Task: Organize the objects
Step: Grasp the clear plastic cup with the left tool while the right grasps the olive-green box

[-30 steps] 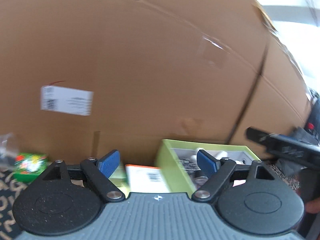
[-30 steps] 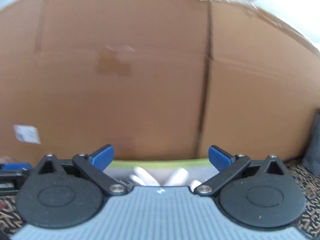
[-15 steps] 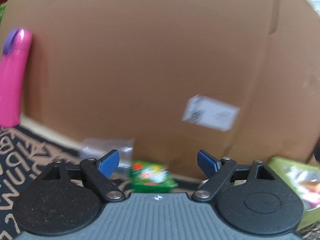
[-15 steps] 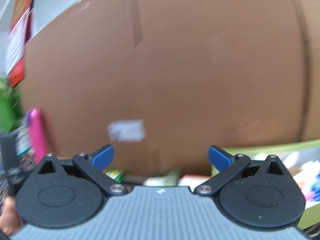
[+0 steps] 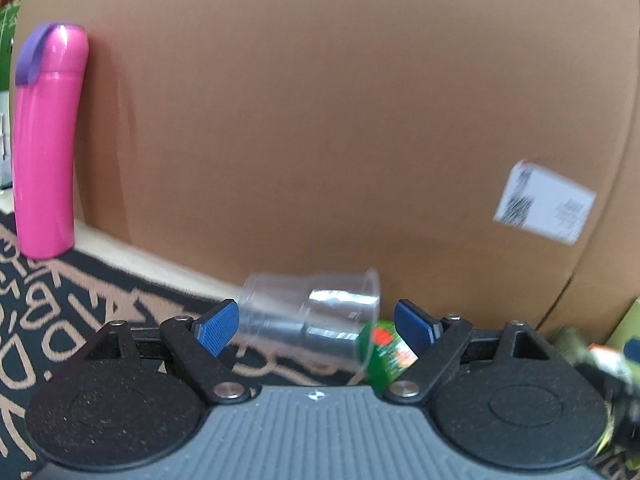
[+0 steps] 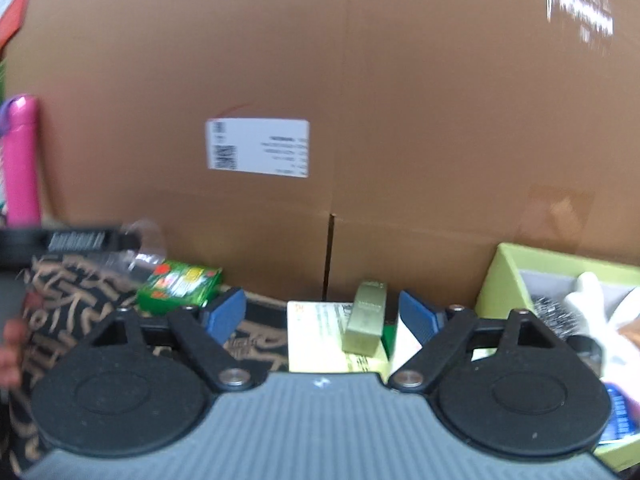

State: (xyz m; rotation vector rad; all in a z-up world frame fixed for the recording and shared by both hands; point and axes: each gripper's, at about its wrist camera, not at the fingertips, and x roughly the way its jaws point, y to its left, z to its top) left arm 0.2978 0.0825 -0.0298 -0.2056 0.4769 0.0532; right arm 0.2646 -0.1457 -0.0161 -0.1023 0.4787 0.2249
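Cup (image 5: 310,312) between open left tongs (image 5: 317,322)

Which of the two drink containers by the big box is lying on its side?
The clear plastic cup, tipped over on the patterned mat; the pink bottle stands upright.

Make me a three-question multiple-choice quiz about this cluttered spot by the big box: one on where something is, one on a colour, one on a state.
1. Where is the pink bottle?
A. in the green tray
B. standing beside the cardboard box
C. in the tongs

2. What colour is the bottle's cap?
A. purple
B. white
C. black

3. How is the clear cup placed?
A. upright
B. upside down
C. lying on its side

Answers: 1 B, it stands at the box's left edge. 2 A, a purple cap tops it. 3 C, its rim faces sideways.
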